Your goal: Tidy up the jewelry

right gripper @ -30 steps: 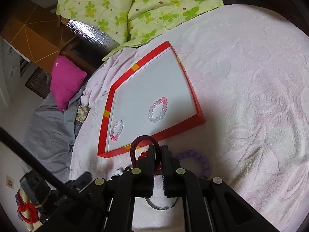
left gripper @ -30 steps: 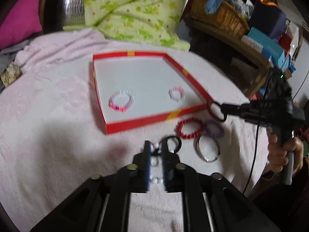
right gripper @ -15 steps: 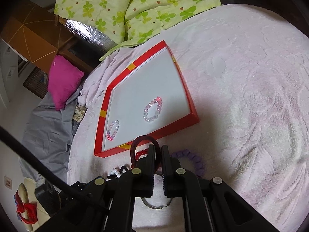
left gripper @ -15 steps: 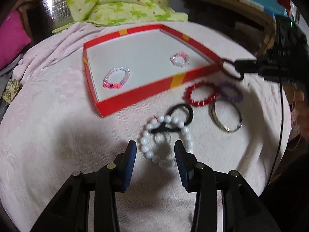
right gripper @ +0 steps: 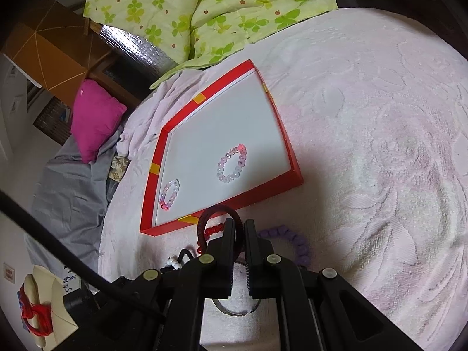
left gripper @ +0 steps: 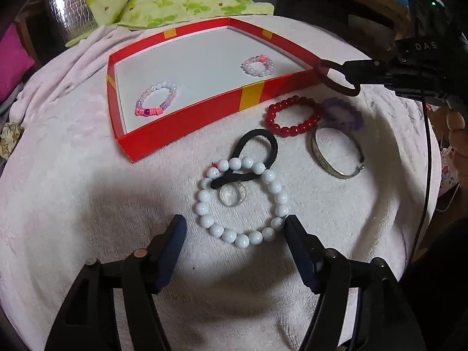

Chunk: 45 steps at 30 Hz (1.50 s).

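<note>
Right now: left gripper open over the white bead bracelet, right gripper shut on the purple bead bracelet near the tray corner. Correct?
Not quite. The right gripper is shut on the dark red hair tie, per both wrist views; the purple bead bracelet lies on the blanket. The rest holds.

Dim indoor light; soft shadows pool at lower centre on the pink blanket (left gripper: 73, 193). Fisheye bends and darkens frame edges.
</note>
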Available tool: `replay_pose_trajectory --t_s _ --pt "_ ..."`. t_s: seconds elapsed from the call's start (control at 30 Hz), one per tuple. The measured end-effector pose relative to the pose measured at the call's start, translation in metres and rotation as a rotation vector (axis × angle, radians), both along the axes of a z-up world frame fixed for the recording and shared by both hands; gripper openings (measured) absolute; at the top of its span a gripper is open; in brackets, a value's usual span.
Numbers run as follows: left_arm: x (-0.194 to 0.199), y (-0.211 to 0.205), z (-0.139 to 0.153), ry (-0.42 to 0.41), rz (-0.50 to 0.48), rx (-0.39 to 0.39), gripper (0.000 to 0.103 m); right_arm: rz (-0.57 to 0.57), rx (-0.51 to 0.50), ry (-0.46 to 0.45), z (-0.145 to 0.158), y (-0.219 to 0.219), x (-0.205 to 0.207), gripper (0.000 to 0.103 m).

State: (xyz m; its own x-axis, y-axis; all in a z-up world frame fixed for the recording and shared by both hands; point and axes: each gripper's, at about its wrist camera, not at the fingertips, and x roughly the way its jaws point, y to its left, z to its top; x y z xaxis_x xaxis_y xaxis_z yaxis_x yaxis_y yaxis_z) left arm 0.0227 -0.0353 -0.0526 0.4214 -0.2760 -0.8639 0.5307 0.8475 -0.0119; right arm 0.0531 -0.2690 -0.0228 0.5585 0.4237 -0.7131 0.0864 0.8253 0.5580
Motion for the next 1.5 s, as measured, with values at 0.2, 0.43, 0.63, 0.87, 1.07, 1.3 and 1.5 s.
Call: replay_pose_trajectory --t_s 0.2,0.43,0.63,0.87,1.07,1.3,1.5 --pt "0.004 0.017 0.009 -0.015 0.062 -0.031 0.023 -0.008 0.000 -0.007 0.001 -0.002 -0.002 0.007" --pt "0.008 0.044 0.039 -0.087 0.115 -0.157 0.010 -0.004 -0.003 -0.017 0.002 0.001 -0.001 0.007" --pt "0.012 0.056 0.051 -0.102 0.154 -0.205 0.010 0.003 -0.008 -0.022 0.003 0.005 0.001 0.007" --pt "0.019 0.063 0.063 -0.137 0.186 -0.266 0.010 -0.005 0.000 -0.078 0.012 0.008 -0.002 0.007" --pt "0.022 0.063 0.082 -0.169 0.181 -0.357 0.010 -0.026 0.000 -0.119 0.020 0.015 0.003 0.007" --pt "0.040 0.049 0.100 -0.199 0.176 -0.449 0.010 -0.065 -0.051 -0.162 0.027 0.024 0.026 0.007" --pt "0.068 0.026 0.102 -0.191 0.181 -0.494 0.010 -0.093 -0.088 -0.143 0.023 0.033 0.054 0.007"
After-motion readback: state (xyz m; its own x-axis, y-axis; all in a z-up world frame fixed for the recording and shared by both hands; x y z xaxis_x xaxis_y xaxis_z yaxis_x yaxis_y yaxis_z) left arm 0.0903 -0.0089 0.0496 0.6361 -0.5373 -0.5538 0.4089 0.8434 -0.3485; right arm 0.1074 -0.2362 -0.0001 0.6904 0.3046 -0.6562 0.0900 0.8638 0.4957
